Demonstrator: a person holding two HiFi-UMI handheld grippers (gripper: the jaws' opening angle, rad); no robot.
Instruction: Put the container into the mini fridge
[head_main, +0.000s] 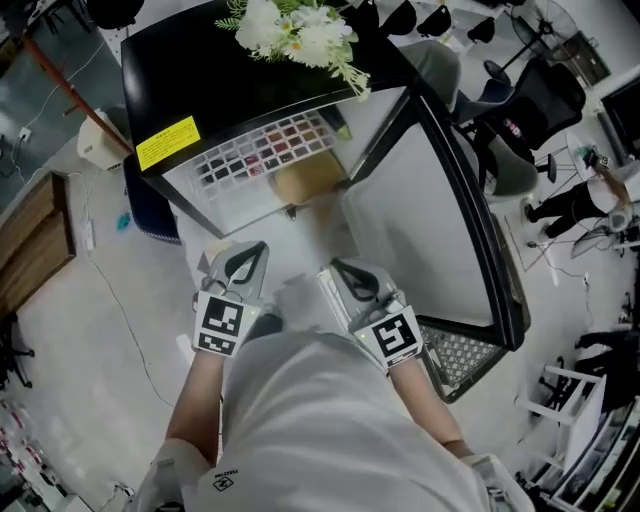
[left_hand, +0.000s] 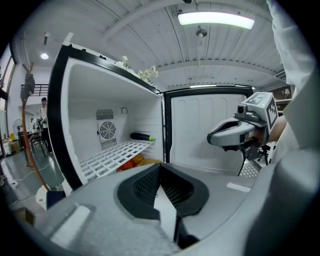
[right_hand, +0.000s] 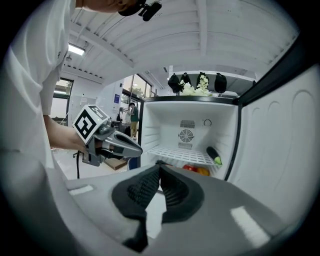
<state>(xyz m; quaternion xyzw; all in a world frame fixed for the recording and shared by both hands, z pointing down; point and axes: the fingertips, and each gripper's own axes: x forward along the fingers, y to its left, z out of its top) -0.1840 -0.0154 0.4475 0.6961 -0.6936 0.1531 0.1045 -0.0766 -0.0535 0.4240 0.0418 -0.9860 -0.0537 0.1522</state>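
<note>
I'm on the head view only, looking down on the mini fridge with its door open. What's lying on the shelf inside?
Observer: The right gripper view shows one dark, long vegetable with a green end lying at the right side of the white wire shelf.
Operator: Is either gripper carrying anything right now?
Observer: No. The left gripper and the right gripper each have their fingers together with nothing between them.
</note>
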